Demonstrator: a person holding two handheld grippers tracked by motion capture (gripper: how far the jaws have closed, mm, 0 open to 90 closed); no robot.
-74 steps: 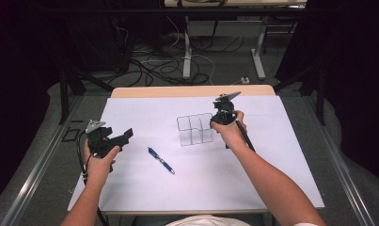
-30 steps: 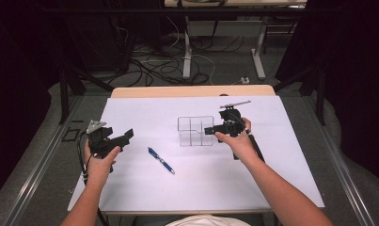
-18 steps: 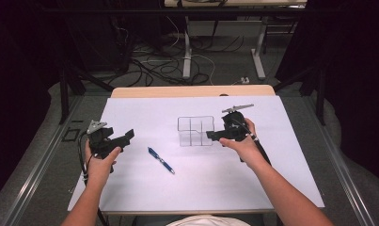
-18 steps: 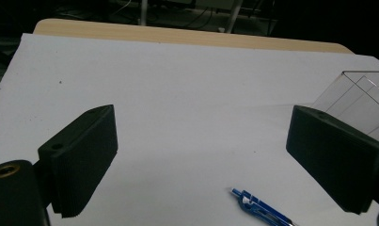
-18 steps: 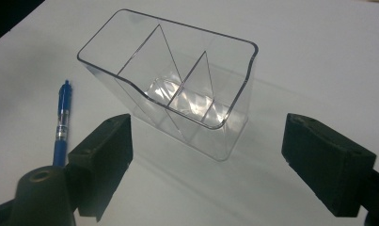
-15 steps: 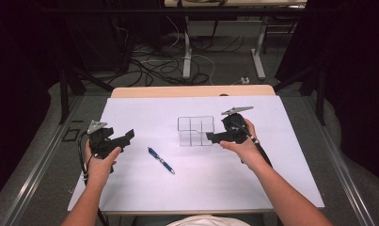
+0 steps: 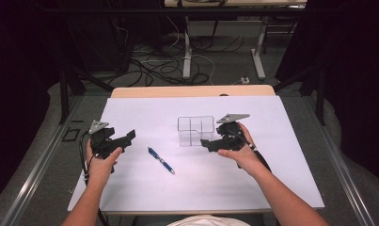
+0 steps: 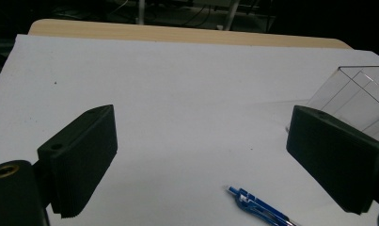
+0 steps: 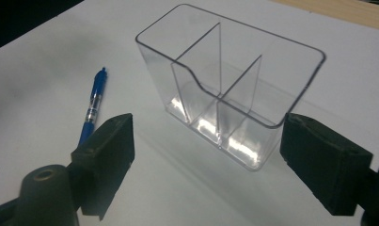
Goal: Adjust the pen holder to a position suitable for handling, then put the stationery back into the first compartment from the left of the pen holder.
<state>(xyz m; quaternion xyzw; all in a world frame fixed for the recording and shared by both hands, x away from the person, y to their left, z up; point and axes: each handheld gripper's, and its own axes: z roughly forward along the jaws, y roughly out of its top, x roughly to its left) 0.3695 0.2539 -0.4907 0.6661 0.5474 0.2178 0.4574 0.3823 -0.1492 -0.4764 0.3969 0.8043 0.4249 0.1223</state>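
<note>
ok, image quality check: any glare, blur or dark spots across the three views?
High view: white table top evenly lit, surroundings near black, clear organizer faint against it. Left gripper view: fingers and blue pen soft, mildly blurred. Right gripper view: bright glints on the organizer's floor, its walls sharp, pen readable, near fingers slightly soft.

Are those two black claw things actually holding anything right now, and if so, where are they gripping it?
Nothing is held. The left gripper and right gripper both stand open with bare gaps. The blue pen and clear organizer rest untouched on the table.
</note>
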